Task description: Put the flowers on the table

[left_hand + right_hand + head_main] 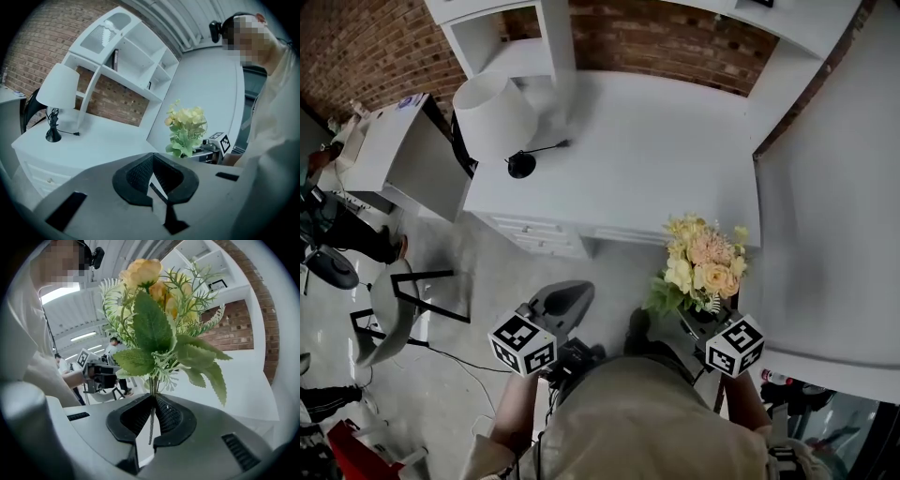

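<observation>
Both hands are out front, low in the head view, noses tipped slightly down toward the white desk. The right hand-held gripper is clamped on the flowers, bouquet upright in the air at the desk's near edge, lower right of centre, not yet set down. The right gripper view shows what the blossoms hide from above: thin stems pinched between the pads. The left hand-held gripper is lower left of centre, and its own view shows it closed on nothing.
</observation>
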